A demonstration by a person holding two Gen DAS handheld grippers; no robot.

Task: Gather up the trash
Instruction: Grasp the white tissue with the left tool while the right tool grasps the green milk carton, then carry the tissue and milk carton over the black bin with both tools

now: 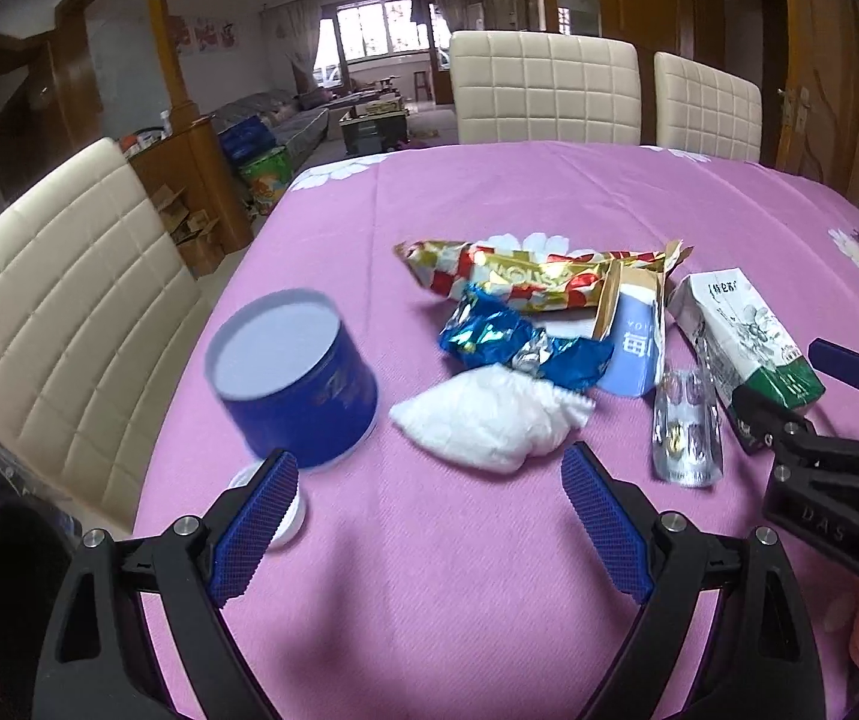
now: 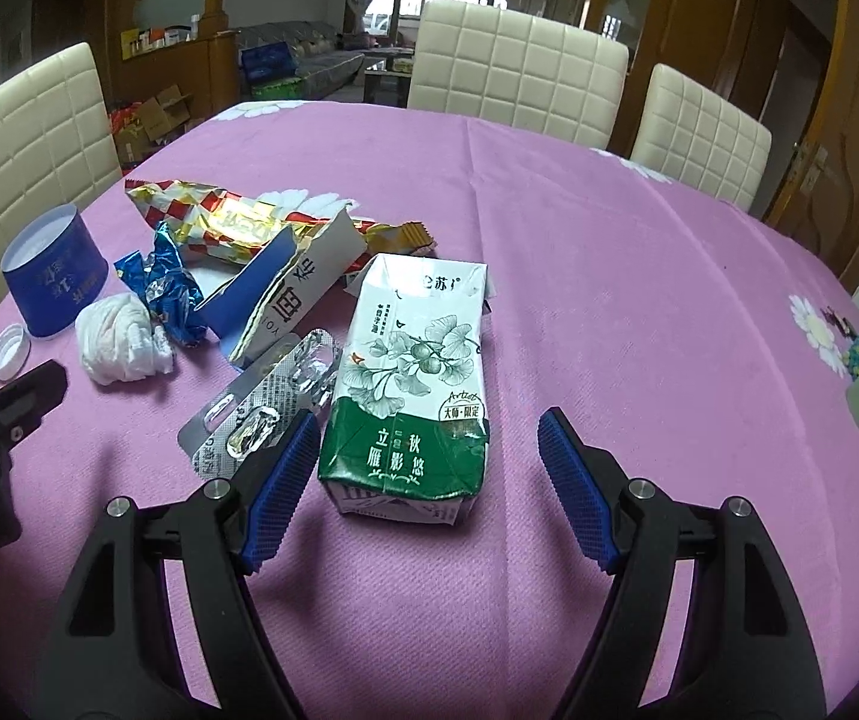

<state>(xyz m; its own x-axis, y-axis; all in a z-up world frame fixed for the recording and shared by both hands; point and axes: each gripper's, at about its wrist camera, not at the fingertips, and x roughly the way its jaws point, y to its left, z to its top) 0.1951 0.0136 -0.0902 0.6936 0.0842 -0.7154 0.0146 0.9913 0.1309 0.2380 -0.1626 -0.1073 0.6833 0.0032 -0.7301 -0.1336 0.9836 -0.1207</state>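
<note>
1. Purple-clothed bench (image 2: 579,228) carries one milk carton (image 2: 411,384), one blister pack (image 2: 261,414), one tissue wad (image 2: 120,336), one blue tub (image 2: 54,270), three wrappers.
2. Your left gripper (image 1: 429,474) and right gripper (image 2: 426,450) jaws both gape, released; the carton lies between the right pair.

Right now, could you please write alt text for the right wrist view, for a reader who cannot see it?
The open right gripper hovers over a green and white carton lying on a pink tablecloth. To its left lie a blister pack, crumpled tissue, foil wrappers and a blue tub.
</note>
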